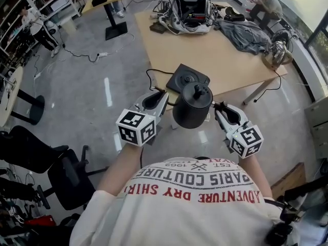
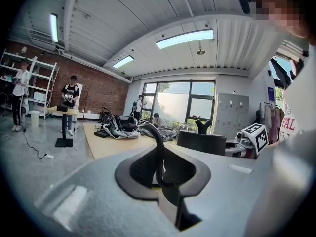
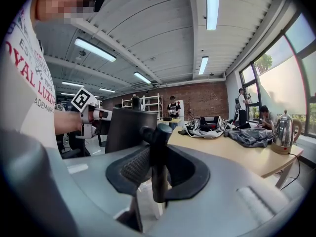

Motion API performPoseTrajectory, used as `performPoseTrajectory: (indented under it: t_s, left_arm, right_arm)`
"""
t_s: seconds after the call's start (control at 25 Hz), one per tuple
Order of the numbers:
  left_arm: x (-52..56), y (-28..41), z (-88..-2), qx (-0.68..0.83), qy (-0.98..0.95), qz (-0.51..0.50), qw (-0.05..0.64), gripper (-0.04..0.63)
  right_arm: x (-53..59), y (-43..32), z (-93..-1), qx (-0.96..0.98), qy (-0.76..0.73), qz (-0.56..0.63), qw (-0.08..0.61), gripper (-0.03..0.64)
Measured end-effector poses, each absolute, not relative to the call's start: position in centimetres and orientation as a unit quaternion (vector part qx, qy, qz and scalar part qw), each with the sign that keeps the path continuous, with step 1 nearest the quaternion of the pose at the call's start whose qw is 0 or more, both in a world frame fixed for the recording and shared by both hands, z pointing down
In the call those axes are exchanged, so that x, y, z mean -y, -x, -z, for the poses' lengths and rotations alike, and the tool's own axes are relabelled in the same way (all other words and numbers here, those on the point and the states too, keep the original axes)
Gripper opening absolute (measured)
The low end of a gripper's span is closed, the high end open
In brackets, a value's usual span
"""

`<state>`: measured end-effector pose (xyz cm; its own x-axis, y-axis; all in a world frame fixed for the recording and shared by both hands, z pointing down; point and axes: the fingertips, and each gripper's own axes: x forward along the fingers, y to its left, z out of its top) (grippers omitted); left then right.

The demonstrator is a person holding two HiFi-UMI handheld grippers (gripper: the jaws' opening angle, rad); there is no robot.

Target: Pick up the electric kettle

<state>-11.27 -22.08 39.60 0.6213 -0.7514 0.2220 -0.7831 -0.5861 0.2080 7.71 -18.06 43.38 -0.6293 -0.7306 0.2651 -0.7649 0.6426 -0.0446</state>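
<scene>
The black electric kettle [image 1: 192, 106] hangs in the air between my two grippers, in front of the table's near edge. My right gripper [image 1: 219, 108] is shut on its thick black handle [image 3: 157, 147], and the kettle body [image 3: 129, 128] shows just left of the jaws. My left gripper [image 1: 164, 95] is shut on a thin black curved strand [image 2: 158, 142], seemingly the power cord. In the left gripper view the kettle [image 2: 201, 143] stands apart to the right. The kettle's black base [image 1: 188, 78] lies on the wooden table [image 1: 225, 60] near its edge.
A silver kettle [image 1: 277, 53] and a grey garment [image 1: 246, 35] lie at the table's right. A heap of cables and gear [image 1: 187, 12] sits at the far end. An office chair [image 1: 66, 178] stands to my left. People stand or sit around the room.
</scene>
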Motion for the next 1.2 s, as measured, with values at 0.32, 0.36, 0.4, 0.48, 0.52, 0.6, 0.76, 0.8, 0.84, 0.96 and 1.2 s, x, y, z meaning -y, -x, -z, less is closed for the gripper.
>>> performPoseTrajectory:
  t_s: [0.32, 0.36, 0.4, 0.48, 0.52, 0.6, 0.76, 0.8, 0.84, 0.96, 1.2]
  left_arm:
    - [18.4, 9.8, -38.5, 0.445, -0.882, -0.038, 0.149, 0.038]
    - [17.9, 9.6, -38.4, 0.447, -0.881, -0.036, 0.150, 0.038]
    - [17.4, 9.4, -38.3, 0.448, -0.880, -0.036, 0.151, 0.038]
    - [16.7, 8.9, -38.2, 0.451, -0.879, -0.035, 0.153, 0.038]
    - [16.2, 8.5, -38.2, 0.452, -0.878, -0.036, 0.153, 0.038]
    - [15.0, 7.7, -38.0, 0.454, -0.877, -0.037, 0.153, 0.038]
    - [12.3, 6.0, -37.5, 0.460, -0.874, -0.036, 0.151, 0.038]
    - [11.8, 5.6, -37.4, 0.462, -0.874, -0.036, 0.150, 0.038]
    - [11.2, 5.3, -37.4, 0.463, -0.873, -0.037, 0.149, 0.038]
    - [9.7, 4.8, -37.5, 0.466, -0.871, -0.040, 0.149, 0.038]
    - [7.2, 4.0, -36.6, 0.472, -0.869, -0.041, 0.141, 0.038]
  right_arm:
    - [14.9, -9.4, -42.0, 0.906, -0.402, -0.068, 0.115, 0.097]
    - [14.5, -9.6, -41.9, 0.906, -0.401, -0.067, 0.115, 0.097]
    - [14.1, -9.8, -41.8, 0.907, -0.399, -0.068, 0.116, 0.097]
    - [13.5, -10.3, -41.7, 0.908, -0.395, -0.070, 0.117, 0.097]
    - [13.1, -10.7, -41.7, 0.909, -0.393, -0.072, 0.117, 0.097]
    - [12.0, -11.6, -41.7, 0.910, -0.390, -0.077, 0.115, 0.097]
    - [9.6, -13.3, -41.3, 0.913, -0.386, -0.076, 0.112, 0.097]
    - [9.1, -13.7, -41.2, 0.913, -0.385, -0.075, 0.111, 0.097]
    - [8.7, -13.9, -41.2, 0.914, -0.383, -0.075, 0.110, 0.098]
    - [7.3, -14.5, -41.4, 0.916, -0.379, -0.077, 0.106, 0.097]
    - [4.9, -15.2, -41.0, 0.919, -0.374, -0.076, 0.099, 0.097]
